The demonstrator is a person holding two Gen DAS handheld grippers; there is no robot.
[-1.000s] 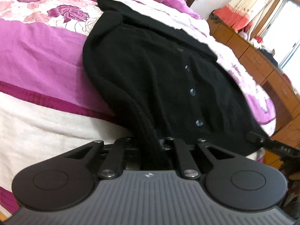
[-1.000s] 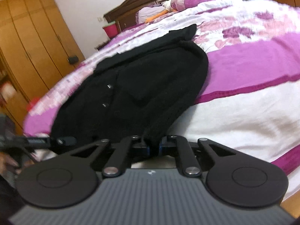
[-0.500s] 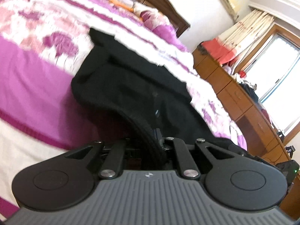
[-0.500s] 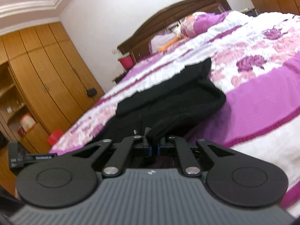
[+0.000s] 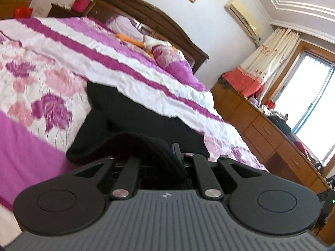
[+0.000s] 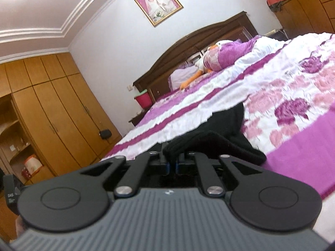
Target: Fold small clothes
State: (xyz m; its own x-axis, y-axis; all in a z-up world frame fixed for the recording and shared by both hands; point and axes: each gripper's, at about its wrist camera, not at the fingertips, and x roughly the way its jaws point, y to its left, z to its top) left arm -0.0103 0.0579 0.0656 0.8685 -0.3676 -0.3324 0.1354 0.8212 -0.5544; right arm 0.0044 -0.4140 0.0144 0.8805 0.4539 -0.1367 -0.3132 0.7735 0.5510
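Mid-fold, by the look of it: bottom hem of the black knitted cardigan lifted and carried toward the collar end. Left gripper clenched on a thick ribbed edge of the knit, which humps up and over from 11 o'clock of the linkage. Right gripper likewise clamped tight, a rounded wad of the same black fabric pinched between its blue-edged pads. Remainder of the garment spread flat on the bedspread just ahead of both tools, at 12 o'clock in each wrist view, far edge reaching toward the headboard.

Next move, as a judgement: bring both held corners forward and down onto the far part of the garment, keeping them level with one another so the fold line runs straight — then release. Soft, stretchy knit, so apt to sag or bunch in the middle if the two grips drift apart or together.

Surface: a quilted bedspread in purple and white stripes with rose print, slightly rumpled. Pillow and wooden headboard at 12 to 1 o'clock in the right view, framed photograph on the wall above, wardrobe at 9 o'clock. In the left view, dresser and curtained window at 3 o'clock — air conditioner near 1 o'clock.
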